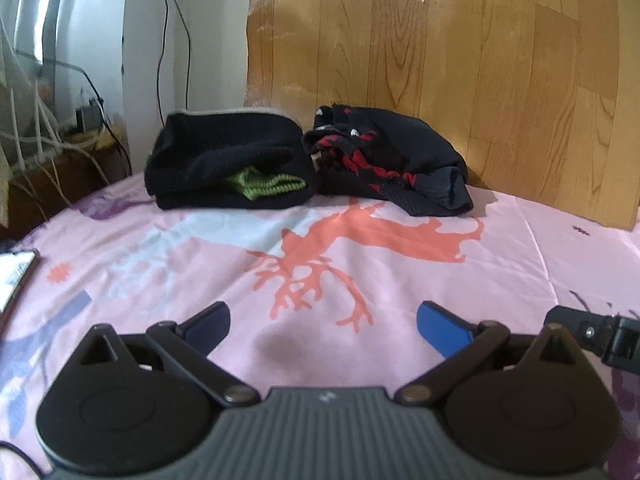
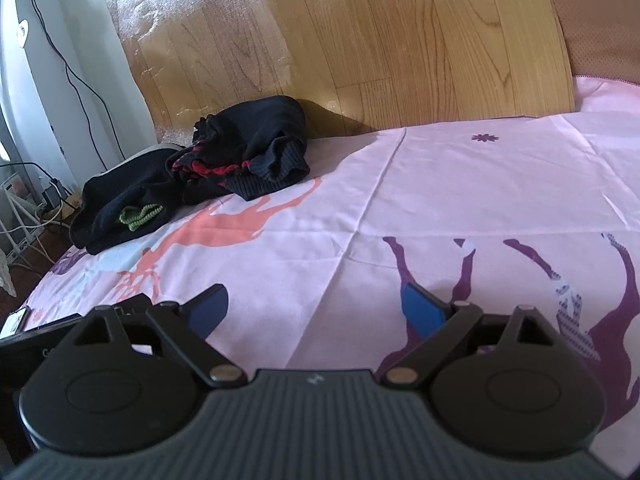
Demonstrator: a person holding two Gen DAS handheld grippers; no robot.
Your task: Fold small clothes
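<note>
Two dark garments lie at the far edge of the pink printed sheet (image 1: 360,280), against a wooden board. The left one is a black folded garment with green trim (image 1: 228,164), also in the right wrist view (image 2: 120,208). The right one is a crumpled black garment with red pattern (image 1: 384,160), also in the right wrist view (image 2: 248,148). My left gripper (image 1: 324,324) is open and empty, low over the sheet, well short of the clothes. My right gripper (image 2: 316,308) is open and empty. Part of it shows at the right edge of the left wrist view (image 1: 592,332).
A wooden board (image 1: 440,60) stands behind the clothes. A phone (image 1: 16,272) lies at the sheet's left edge. Cables and a power strip (image 1: 80,128) sit at the far left beyond the bed. A brown cushion (image 2: 600,20) is at the far right.
</note>
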